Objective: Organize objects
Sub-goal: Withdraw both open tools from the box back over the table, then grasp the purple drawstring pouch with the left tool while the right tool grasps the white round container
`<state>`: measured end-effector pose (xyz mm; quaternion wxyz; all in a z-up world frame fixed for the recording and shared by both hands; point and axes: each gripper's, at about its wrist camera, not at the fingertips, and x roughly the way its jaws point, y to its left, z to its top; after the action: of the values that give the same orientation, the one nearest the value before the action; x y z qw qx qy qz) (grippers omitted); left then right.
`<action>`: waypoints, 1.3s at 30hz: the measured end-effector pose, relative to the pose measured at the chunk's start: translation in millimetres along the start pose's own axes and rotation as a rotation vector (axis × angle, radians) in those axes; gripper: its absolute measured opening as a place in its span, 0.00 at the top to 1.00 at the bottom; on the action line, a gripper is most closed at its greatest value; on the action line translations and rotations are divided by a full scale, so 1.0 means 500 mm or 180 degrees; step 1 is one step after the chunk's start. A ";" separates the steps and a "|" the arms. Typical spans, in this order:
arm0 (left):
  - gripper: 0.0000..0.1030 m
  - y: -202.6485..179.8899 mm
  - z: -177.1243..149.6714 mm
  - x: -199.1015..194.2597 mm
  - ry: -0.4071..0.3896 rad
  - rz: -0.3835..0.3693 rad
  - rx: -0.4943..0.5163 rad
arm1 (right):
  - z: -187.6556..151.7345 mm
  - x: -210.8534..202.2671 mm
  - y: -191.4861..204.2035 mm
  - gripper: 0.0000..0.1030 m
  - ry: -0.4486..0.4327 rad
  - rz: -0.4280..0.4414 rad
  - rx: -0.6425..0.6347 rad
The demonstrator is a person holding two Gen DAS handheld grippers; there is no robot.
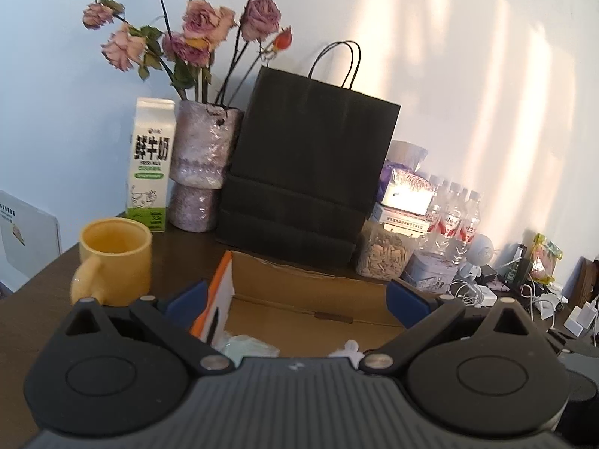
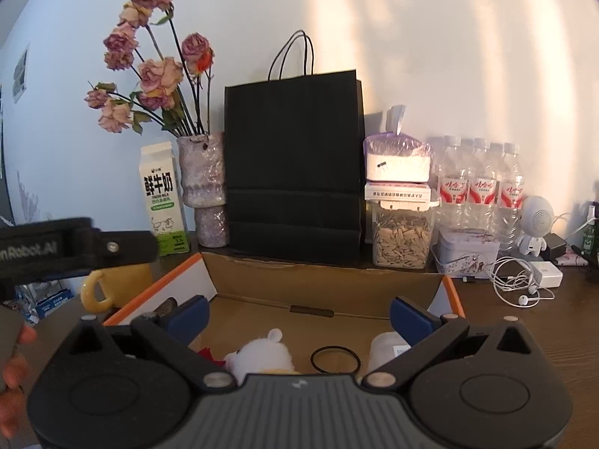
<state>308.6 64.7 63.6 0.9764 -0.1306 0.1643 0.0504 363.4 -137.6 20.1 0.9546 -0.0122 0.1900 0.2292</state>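
Observation:
An open cardboard box with orange-edged flaps sits on the dark wooden table. Inside it lie a white plush toy, a black ring and a pale plastic container. My right gripper hangs open over the box with nothing between its blue pads. My left gripper is open too, above the same box, where a pale packet shows. A yellow mug stands just left of the box. The left gripper's body shows at the right wrist view's left edge.
Behind the box stand a black paper bag, a milk carton, a vase of dried roses, a jar of seeds, water bottles and a tin. White cables and chargers lie at right. A hand shows at left.

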 end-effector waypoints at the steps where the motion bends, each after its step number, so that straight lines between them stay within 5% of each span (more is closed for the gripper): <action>1: 0.00 0.005 -0.003 -0.008 0.0000 0.0013 0.0019 | -0.003 -0.009 -0.001 0.00 -0.0014 0.0004 -0.0007; 23: 0.00 0.109 -0.091 -0.225 0.0155 0.0161 0.0184 | -0.150 -0.219 0.031 0.00 0.0268 -0.0020 -0.0269; 39: 0.00 0.133 -0.175 -0.273 0.0506 0.0160 0.0294 | -0.230 -0.274 0.041 0.00 0.0518 0.0061 -0.0228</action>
<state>143.9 97.2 13.6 0.9637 -0.0849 0.2466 0.0568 200.8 -191.2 -34.9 0.9327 -0.0631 0.2587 0.2432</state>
